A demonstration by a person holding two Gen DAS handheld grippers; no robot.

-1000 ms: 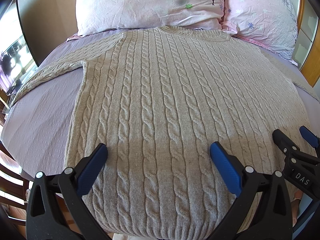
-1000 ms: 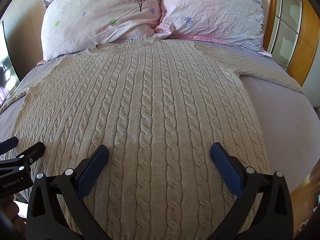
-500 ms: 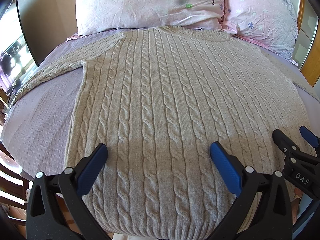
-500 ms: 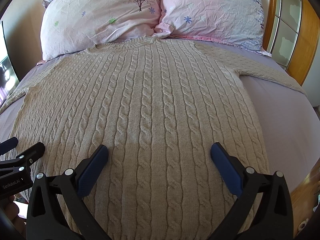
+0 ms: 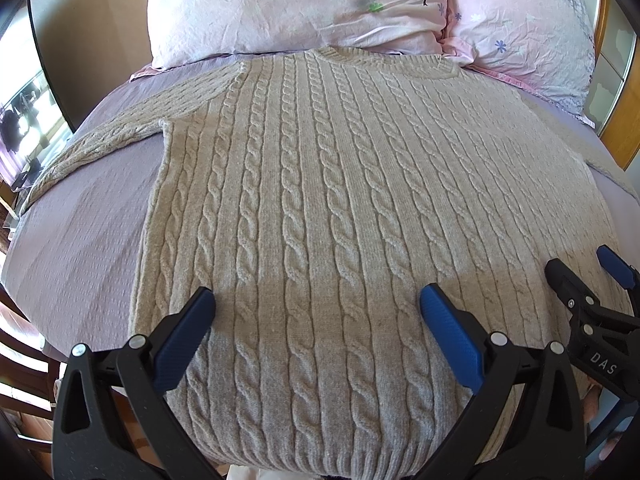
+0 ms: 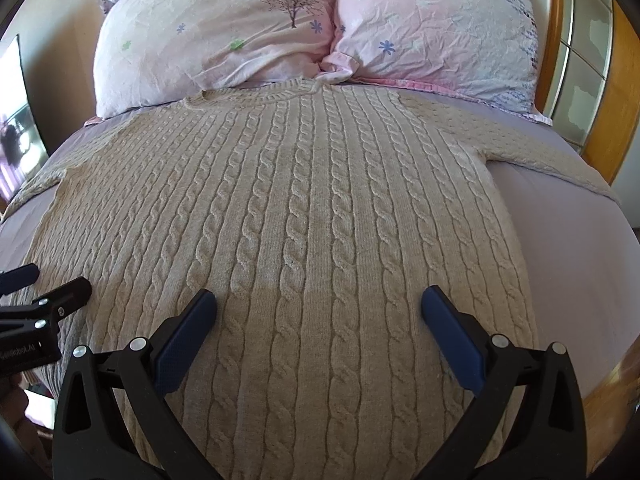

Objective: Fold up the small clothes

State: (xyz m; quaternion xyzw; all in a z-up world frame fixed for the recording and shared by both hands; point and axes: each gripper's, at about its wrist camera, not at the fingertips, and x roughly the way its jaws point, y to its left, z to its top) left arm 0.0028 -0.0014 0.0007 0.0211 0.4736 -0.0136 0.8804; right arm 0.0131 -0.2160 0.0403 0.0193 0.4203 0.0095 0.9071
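Observation:
A beige cable-knit sweater (image 5: 320,200) lies flat and face up on a lilac bed sheet (image 5: 80,240), collar toward the pillows, sleeves spread to both sides. It also fills the right wrist view (image 6: 312,220). My left gripper (image 5: 316,300) is open and empty above the sweater's lower left part. My right gripper (image 6: 318,300) is open and empty above the lower right part. The right gripper also shows at the right edge of the left wrist view (image 5: 580,272). The left gripper shows at the left edge of the right wrist view (image 6: 40,284).
Two pink floral pillows (image 6: 216,40) (image 6: 436,28) lie at the head of the bed. A wooden headboard frame with glass panels (image 6: 584,56) stands at the right. A dark-framed mirror or screen (image 5: 24,128) is at the left. The bed edge is near the hem.

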